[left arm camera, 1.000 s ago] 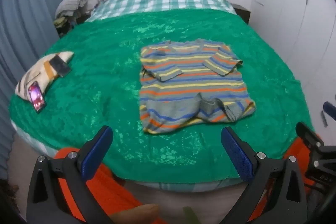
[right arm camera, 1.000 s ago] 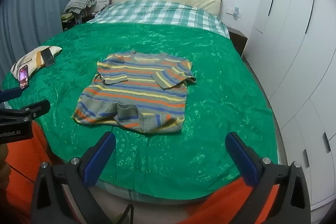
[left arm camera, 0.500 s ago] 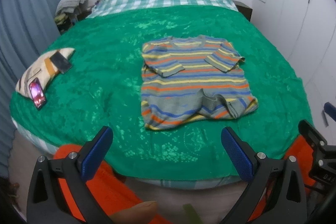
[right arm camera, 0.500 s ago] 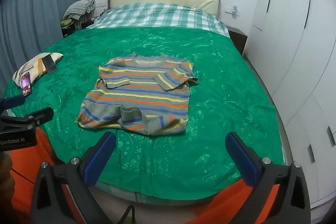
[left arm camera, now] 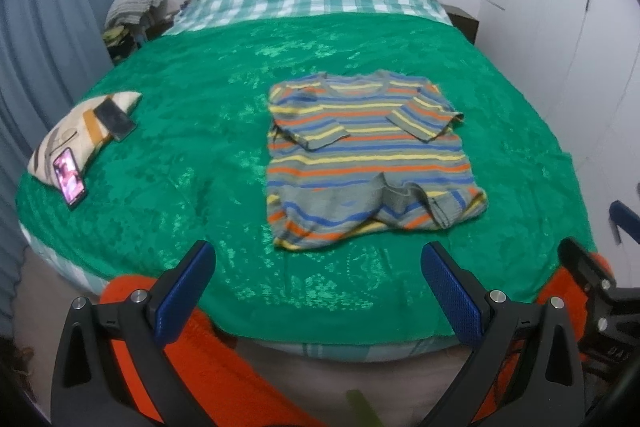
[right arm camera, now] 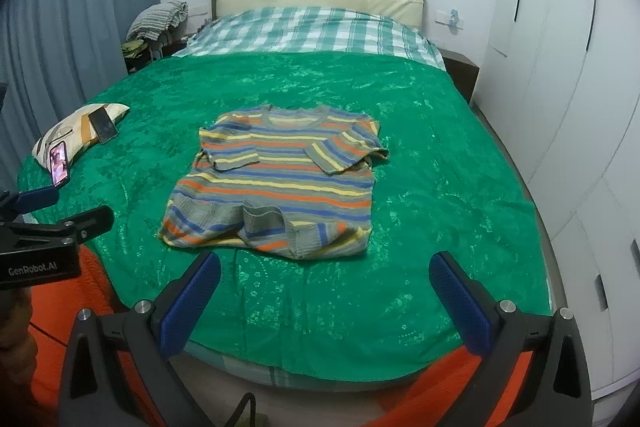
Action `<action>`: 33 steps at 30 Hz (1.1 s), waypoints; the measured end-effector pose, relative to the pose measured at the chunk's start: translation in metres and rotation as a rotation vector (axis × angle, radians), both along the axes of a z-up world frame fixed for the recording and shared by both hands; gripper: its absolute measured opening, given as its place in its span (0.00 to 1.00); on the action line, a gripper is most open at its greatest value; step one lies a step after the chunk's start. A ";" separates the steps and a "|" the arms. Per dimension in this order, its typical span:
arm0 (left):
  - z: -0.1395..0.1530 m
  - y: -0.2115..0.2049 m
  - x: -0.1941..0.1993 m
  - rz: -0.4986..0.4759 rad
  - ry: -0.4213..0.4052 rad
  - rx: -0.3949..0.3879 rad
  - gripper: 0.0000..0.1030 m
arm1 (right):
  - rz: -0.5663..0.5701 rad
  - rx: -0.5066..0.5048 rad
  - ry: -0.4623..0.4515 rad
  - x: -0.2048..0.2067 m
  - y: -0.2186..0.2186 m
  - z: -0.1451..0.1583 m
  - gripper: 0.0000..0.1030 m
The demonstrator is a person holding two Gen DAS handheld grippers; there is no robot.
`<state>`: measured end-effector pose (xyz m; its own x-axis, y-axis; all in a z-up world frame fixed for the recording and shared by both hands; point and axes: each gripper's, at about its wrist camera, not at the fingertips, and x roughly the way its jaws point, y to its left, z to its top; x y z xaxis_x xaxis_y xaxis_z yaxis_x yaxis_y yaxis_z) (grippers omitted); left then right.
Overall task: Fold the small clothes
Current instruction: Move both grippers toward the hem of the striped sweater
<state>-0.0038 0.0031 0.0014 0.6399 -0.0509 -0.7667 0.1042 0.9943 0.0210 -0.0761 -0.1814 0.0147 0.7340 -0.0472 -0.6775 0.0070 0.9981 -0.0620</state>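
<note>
Left wrist view: striped knit shirt (left arm camera: 370, 155) lies flat mid-bed on the green bedspread (left arm camera: 192, 131), sleeves folded in, hem rumpled. Judged light, soft, limp; best pinched at the hem corners. Left gripper (left arm camera: 316, 287) and right gripper (right arm camera: 324, 291) both spread, empty, well short of it.

Soft cloth on a shiny bed cover

The striped sweater (left arm camera: 368, 159) is matt knit; the green bedspread (left arm camera: 208, 131) is glossy, patterned cloth. Both claws' blue pads (right arm camera: 460, 303) look dimpled and rubbery on matt black plastic; the phone (left arm camera: 69, 177) screen is glossy.
</note>
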 end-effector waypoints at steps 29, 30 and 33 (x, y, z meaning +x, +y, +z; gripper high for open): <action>-0.021 0.020 0.012 0.031 0.045 -0.018 1.00 | 0.010 0.032 0.003 0.003 0.002 -0.008 1.00; -0.023 0.025 0.014 0.043 0.053 -0.024 1.00 | 0.006 0.033 -0.005 0.002 0.001 -0.007 1.00; -0.024 0.038 0.016 0.068 0.060 -0.052 1.00 | -0.007 0.042 -0.017 0.001 -0.003 -0.005 1.00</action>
